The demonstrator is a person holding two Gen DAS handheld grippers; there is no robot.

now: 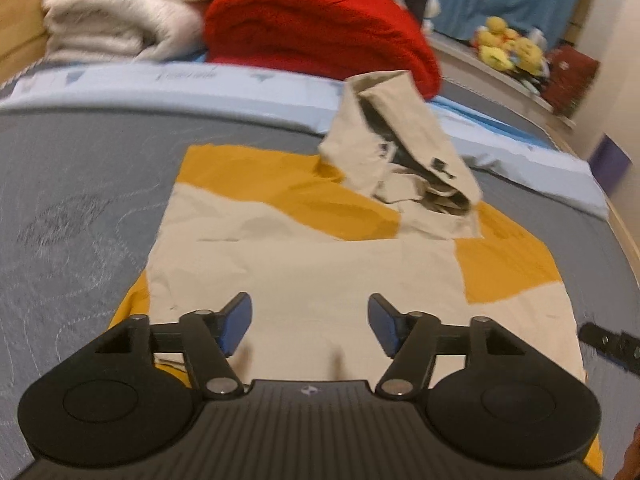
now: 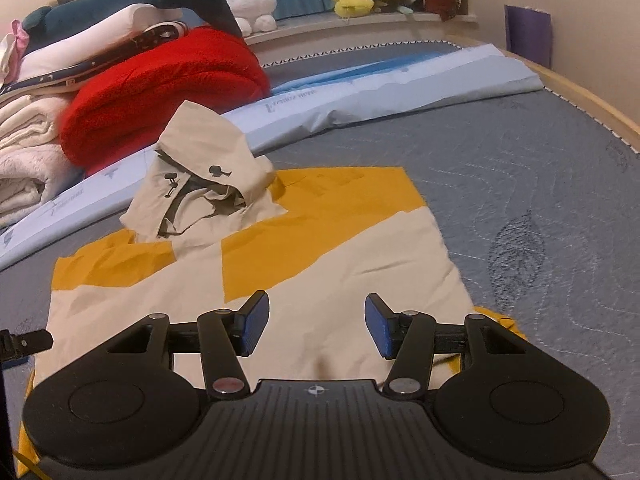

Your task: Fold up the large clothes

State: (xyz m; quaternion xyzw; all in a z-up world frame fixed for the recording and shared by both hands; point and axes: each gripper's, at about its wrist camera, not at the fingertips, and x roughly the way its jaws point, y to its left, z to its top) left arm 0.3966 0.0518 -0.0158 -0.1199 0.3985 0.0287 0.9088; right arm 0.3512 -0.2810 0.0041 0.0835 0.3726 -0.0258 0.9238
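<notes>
On the grey mattress [image 1: 80, 208] lies the jacket [image 1: 304, 264], beige and mustard, partly folded into a rough rectangle, its hood [image 1: 400, 152] standing crumpled at the far end. The left gripper [image 1: 310, 322] hangs over the near hem with its jaws apart and nothing between them; the right gripper [image 2: 316, 326] does likewise, released, above the same hem. The next fold probably wants both near corners pinched together, level, then carried toward the hood in one even sweep. The hood should be flattened first, or the bundle will bulge. Grip cloth only, not the mattress.
</notes>
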